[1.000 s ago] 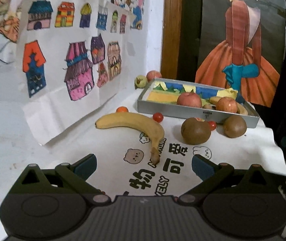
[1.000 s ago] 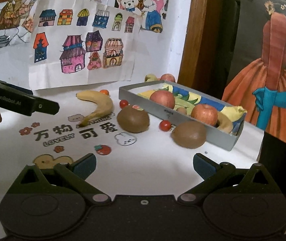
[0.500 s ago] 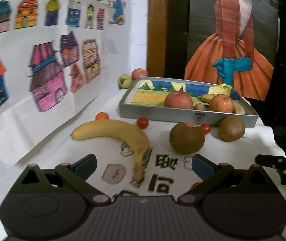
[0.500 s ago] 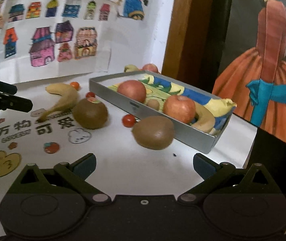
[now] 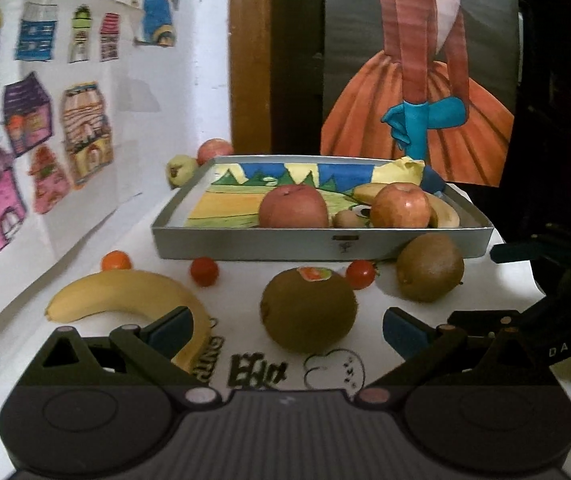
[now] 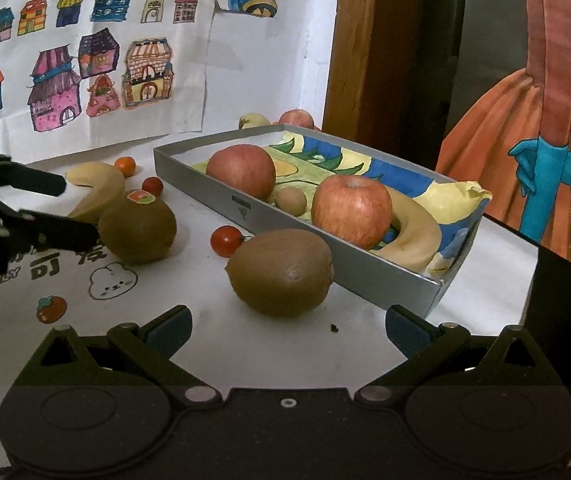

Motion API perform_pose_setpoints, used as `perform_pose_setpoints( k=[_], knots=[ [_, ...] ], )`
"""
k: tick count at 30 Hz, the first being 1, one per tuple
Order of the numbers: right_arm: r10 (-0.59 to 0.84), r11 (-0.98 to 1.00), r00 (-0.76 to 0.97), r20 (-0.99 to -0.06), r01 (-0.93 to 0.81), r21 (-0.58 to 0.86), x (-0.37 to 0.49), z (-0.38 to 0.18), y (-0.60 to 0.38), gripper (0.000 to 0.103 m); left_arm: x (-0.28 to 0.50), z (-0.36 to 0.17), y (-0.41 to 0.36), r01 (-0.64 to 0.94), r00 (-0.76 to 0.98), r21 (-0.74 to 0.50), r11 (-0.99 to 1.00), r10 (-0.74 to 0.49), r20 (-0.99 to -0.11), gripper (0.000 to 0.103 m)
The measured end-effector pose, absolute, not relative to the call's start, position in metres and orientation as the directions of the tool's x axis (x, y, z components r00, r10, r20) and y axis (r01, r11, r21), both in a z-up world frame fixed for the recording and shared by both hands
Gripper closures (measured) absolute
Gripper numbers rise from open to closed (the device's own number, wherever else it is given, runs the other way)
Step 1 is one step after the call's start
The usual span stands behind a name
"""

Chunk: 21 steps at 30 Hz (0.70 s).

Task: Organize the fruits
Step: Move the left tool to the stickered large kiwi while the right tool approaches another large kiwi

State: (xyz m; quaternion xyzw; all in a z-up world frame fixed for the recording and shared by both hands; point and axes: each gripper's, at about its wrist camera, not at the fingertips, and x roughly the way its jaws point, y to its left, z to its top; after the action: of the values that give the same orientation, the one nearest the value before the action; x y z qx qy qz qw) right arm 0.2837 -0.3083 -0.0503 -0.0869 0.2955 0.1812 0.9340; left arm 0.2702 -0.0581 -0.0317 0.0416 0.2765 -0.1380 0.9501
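My left gripper (image 5: 285, 330) is open, its blue-padded fingers straddling a brown kiwi with a sticker (image 5: 307, 312) from just in front. A banana (image 5: 125, 296) lies at its left finger. My right gripper (image 6: 287, 328) is open too, right in front of a plain kiwi (image 6: 281, 272). Behind both stands a grey tray (image 5: 321, 244) holding two red apples (image 5: 293, 206) (image 5: 401, 206), a banana (image 5: 441, 208) and a small brown fruit (image 5: 345, 218). In the right wrist view the left gripper (image 6: 79, 210) reaches in beside the sticker kiwi (image 6: 137, 230).
Two cherry tomatoes (image 5: 204, 271) (image 5: 360, 275) and a small orange fruit (image 5: 116, 261) lie loose before the tray. A greenish fruit (image 5: 181, 170) and an apple (image 5: 215, 150) sit behind it by the wall. Drawings hang on the left wall. The table drops off at the right.
Both grippers have moved forward and closer to the fruit. The left one swung right from the banana toward the sticker kiwi; the right one closed in on the plain kiwi. Both stay open.
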Motion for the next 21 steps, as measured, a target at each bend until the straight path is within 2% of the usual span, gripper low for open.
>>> perform_pose_setpoints(
  k=[9, 21],
  knots=[
    [0.344, 0.907, 0.734, -0.586, -0.421, 0.006, 0.306, -0.054, -0.305, 0.001, 0.283, -0.048, -0.068, 0.298, 0.804, 0.022, 0.954, -0.239, -0.544, 0.0],
    [0.377, 0.893, 0.715, -0.589, -0.45, 0.025, 0.32, -0.058, -0.297, 0.009, 0.294, -0.049, -0.069, 0.293, 0.793, 0.013, 0.956, -0.235, -0.562, 0.0]
  ],
)
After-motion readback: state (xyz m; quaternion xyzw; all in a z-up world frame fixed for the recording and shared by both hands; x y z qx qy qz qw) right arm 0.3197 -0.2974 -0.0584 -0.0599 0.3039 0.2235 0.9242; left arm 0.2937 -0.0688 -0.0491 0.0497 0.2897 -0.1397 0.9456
